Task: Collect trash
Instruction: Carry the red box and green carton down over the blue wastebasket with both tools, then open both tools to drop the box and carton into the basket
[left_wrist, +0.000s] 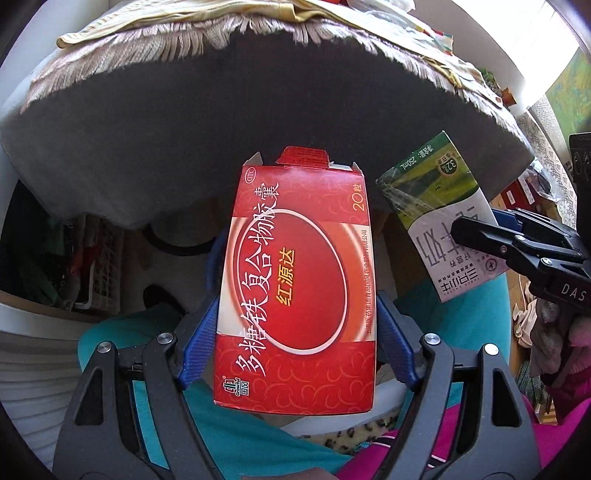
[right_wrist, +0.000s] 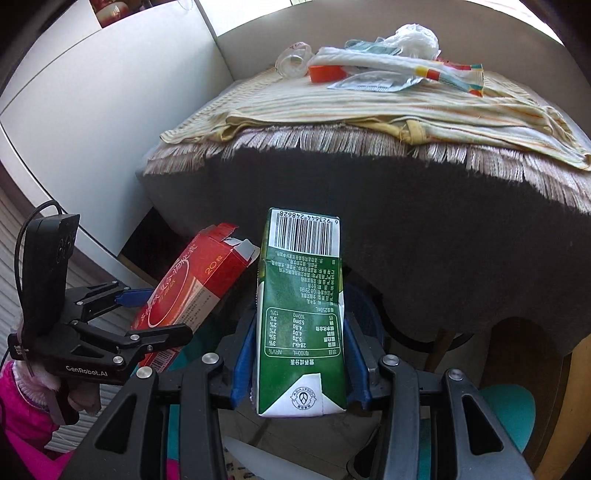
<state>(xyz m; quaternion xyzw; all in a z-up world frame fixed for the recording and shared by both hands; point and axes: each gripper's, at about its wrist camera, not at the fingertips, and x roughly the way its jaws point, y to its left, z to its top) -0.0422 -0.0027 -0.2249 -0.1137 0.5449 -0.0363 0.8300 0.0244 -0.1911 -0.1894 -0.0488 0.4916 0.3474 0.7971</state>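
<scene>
My left gripper is shut on a red medicine box with its top flaps open; the blue pads press both of its long sides. In the right wrist view that red box and the left gripper show at the lower left. My right gripper is shut on a green and white milk carton, barcode end pointing away. The same carton appears at the right of the left wrist view, with the right gripper's fingers on it. Both items hang in front of a dark grey cushioned seat edge.
On the seat lie a striped yellow cloth, a fringed cover, crumpled wrappers and plastic and an orange lid. White cabinet panels stand left. A teal surface and a pink sleeve lie below.
</scene>
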